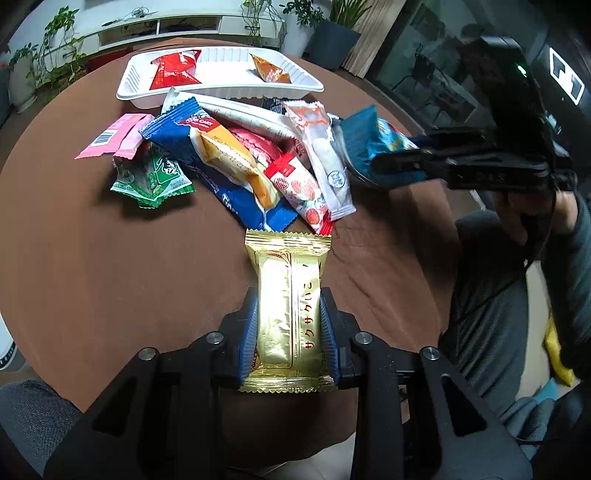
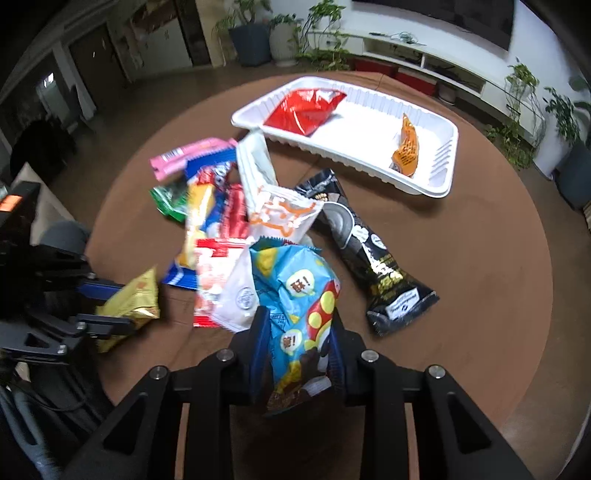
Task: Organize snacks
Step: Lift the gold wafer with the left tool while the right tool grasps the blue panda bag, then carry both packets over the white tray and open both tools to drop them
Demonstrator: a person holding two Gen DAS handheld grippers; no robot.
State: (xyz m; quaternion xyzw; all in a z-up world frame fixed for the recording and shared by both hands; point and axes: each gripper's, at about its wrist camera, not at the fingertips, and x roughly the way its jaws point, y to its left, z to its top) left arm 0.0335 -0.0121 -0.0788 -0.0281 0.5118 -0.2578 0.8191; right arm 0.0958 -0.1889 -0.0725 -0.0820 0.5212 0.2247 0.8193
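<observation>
My left gripper (image 1: 288, 325) is shut on a gold snack packet (image 1: 286, 295), held above the near side of the round brown table (image 1: 92, 258); the packet also shows in the right wrist view (image 2: 129, 306). My right gripper (image 2: 297, 332) is shut on a light blue snack bag (image 2: 295, 295), seen from the left wrist view (image 1: 373, 144) to the right of the pile. A pile of mixed snack packets (image 1: 240, 162) lies mid-table. A white tray (image 2: 439, 162) at the far side holds a red packet (image 2: 303, 109) and an orange packet (image 2: 406, 147).
A long black packet (image 2: 369, 251) lies to the right of the pile. A green packet (image 1: 151, 177) and a pink packet (image 1: 114, 138) lie at the pile's left. Potted plants and a white low shelf (image 1: 166, 26) stand beyond the table.
</observation>
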